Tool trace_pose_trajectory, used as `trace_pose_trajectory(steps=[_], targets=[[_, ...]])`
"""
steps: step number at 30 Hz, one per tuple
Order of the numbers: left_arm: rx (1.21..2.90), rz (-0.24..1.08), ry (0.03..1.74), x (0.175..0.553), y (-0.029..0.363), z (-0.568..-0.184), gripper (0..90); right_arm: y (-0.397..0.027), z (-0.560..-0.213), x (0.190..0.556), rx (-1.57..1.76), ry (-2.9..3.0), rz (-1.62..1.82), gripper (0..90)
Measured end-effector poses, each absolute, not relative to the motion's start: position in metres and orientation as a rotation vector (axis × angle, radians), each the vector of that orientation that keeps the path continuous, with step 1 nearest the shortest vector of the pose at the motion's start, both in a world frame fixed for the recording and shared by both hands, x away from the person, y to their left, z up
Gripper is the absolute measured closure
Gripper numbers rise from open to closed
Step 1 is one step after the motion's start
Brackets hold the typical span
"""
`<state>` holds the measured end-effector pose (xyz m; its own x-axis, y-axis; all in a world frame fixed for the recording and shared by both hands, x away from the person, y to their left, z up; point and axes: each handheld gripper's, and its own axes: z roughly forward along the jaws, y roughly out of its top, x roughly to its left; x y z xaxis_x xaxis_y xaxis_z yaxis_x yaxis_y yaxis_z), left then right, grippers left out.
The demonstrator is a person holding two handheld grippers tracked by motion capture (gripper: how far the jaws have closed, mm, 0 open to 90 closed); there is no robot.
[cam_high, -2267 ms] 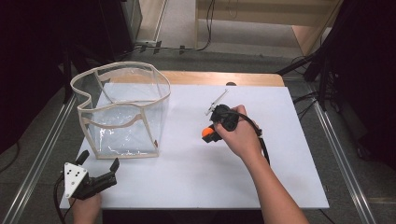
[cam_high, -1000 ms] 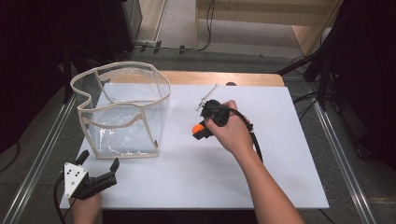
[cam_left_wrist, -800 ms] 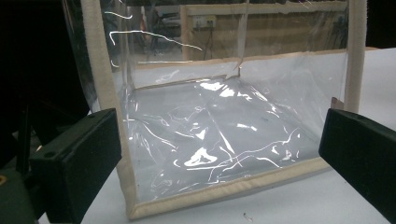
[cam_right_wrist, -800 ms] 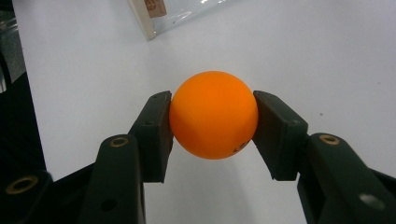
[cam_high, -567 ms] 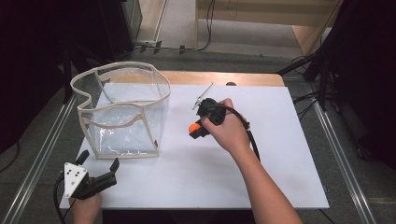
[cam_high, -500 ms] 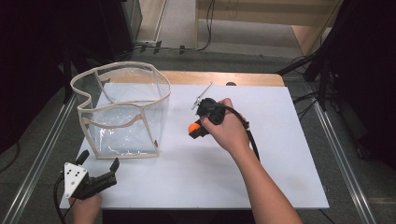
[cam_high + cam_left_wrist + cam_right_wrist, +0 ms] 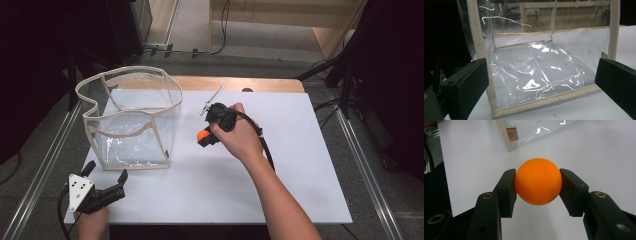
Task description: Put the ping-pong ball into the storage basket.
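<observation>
Right gripper (image 7: 537,183) clamps the orange ball (image 7: 538,181); lift it over the clear bag's (image 7: 131,120) rim at nine o'clock before releasing. Left gripper (image 7: 107,185) rests wide open.

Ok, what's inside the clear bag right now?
The clear bag looks empty: through its walls only the creased see-through bottom and glare show. The orange ball sits clamped in the right tool, outside the bag.

Black two-jaw tool (image 7: 537,192) with brass-ringed screw holes.
</observation>
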<state>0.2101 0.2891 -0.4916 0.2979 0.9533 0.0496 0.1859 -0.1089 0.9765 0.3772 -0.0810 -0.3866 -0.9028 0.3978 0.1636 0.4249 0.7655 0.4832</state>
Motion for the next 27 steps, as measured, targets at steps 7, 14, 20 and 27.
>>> trace_pose_trajectory(steps=[7, 14, 20, 27], targets=[[1.538, 0.939, 1.086, 0.21, 0.289, -0.492, 0.0, -0.078, -0.382, 0.379, -0.669, -2.899, -0.825, 48.3], [1.538, 0.938, 1.086, 0.21, 0.289, -0.492, 0.0, -0.076, -0.377, 0.381, -0.663, -2.898, -0.828, 48.2], [1.538, 0.937, 1.086, 0.21, 0.289, -0.492, 0.0, -0.072, -0.372, 0.382, -0.649, -2.903, -0.829, 48.3], [1.54, 0.938, 1.086, 0.21, 0.289, -0.492, 0.0, -0.068, -0.365, 0.384, -0.623, -2.904, -0.848, 48.3]])
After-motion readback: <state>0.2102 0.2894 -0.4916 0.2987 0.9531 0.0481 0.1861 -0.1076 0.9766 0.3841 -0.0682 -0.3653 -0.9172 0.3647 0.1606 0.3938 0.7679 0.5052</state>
